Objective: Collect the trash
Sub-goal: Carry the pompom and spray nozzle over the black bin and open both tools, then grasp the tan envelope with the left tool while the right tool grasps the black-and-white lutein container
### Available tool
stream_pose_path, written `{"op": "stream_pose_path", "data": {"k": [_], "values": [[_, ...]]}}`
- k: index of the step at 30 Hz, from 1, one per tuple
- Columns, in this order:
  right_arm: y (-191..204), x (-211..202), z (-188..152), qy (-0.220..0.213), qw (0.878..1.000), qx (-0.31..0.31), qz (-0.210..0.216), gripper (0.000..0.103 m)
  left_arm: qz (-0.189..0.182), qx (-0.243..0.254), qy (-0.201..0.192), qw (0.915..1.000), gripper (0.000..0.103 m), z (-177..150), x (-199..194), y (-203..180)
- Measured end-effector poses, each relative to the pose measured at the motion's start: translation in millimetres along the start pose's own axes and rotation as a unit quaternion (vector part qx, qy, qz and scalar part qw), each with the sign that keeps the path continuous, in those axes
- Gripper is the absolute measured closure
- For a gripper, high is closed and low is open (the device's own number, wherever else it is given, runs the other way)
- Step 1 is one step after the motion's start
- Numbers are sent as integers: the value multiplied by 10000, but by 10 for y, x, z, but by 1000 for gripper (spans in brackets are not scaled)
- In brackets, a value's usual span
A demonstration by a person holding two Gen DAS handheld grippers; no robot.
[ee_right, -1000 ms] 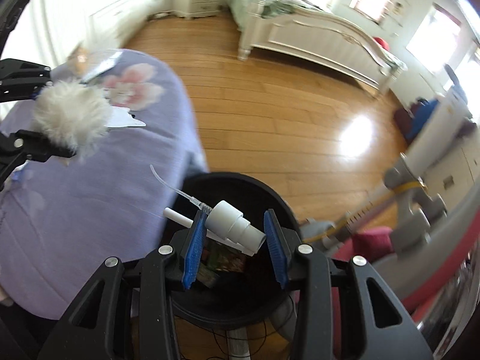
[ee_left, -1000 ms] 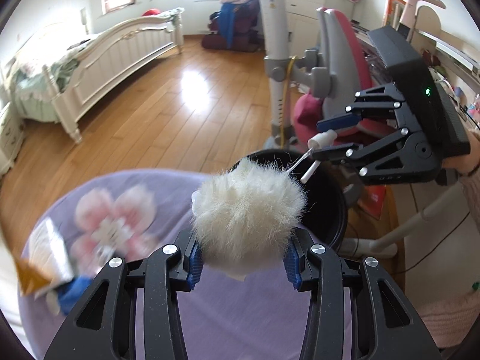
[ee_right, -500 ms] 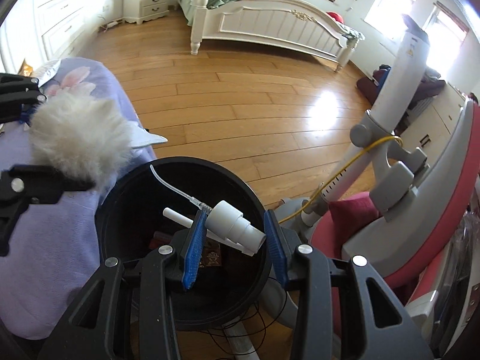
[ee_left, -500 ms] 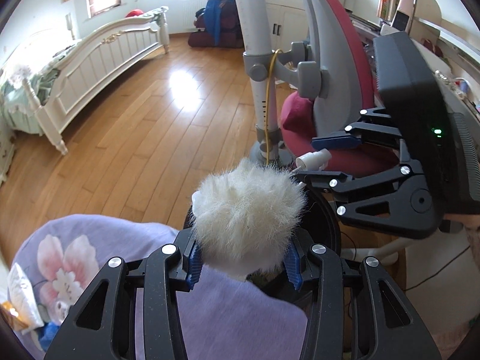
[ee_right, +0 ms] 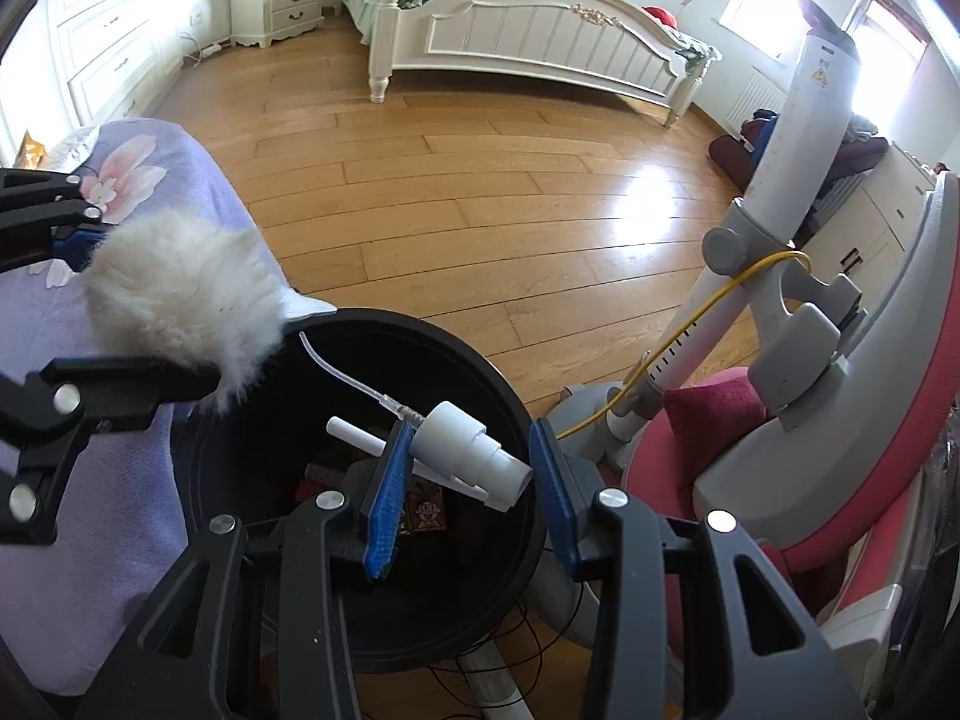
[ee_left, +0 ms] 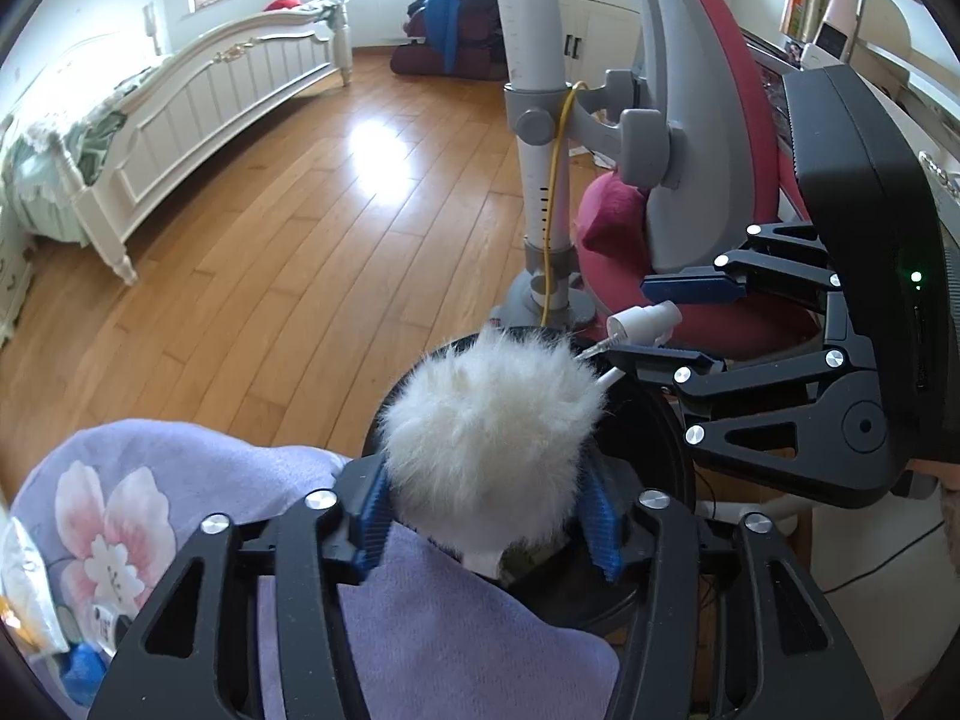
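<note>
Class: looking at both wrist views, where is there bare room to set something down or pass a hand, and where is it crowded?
Free: the wooden floor between the bed and the black bin; the purple cloth just behind the left gripper. Crowded: over the bin mouth, where the white pom-pom, the right gripper and its spray nozzle converge.

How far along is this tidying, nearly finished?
Partly. The black bin already holds some wrappers. In hand: the left tongs, jaws just opening, around a white fluffy ball, and the right tongs hold a spray pump, both over the bin. Left: packets on the purple cloth.
</note>
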State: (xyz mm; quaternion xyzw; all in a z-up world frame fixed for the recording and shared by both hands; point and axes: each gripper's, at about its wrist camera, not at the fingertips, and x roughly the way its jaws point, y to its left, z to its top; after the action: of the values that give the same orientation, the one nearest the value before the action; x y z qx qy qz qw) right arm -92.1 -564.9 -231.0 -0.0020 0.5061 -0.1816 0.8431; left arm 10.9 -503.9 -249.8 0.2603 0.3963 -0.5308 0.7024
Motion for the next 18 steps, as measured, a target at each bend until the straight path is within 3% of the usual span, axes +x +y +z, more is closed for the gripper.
{"op": "stream_pose_path", "data": {"k": [2,5,13,18], "values": [[19,-9,-5,32,10000,9,-12,58,54,5,-32,10000,42,-3,-26,-1],[47,-45,-6,-4,9999,-59,-104,41,127,27,-86,9999,35,-21,-80,-1],[184,-231,74,-218,9997,-126,-46,41,168,-96,-333,9993,35,-173,-444,86],[538,-328,298,-414,9978,-448,279,41,480,-334,-401,9975,35,-458,-774,343]]}}
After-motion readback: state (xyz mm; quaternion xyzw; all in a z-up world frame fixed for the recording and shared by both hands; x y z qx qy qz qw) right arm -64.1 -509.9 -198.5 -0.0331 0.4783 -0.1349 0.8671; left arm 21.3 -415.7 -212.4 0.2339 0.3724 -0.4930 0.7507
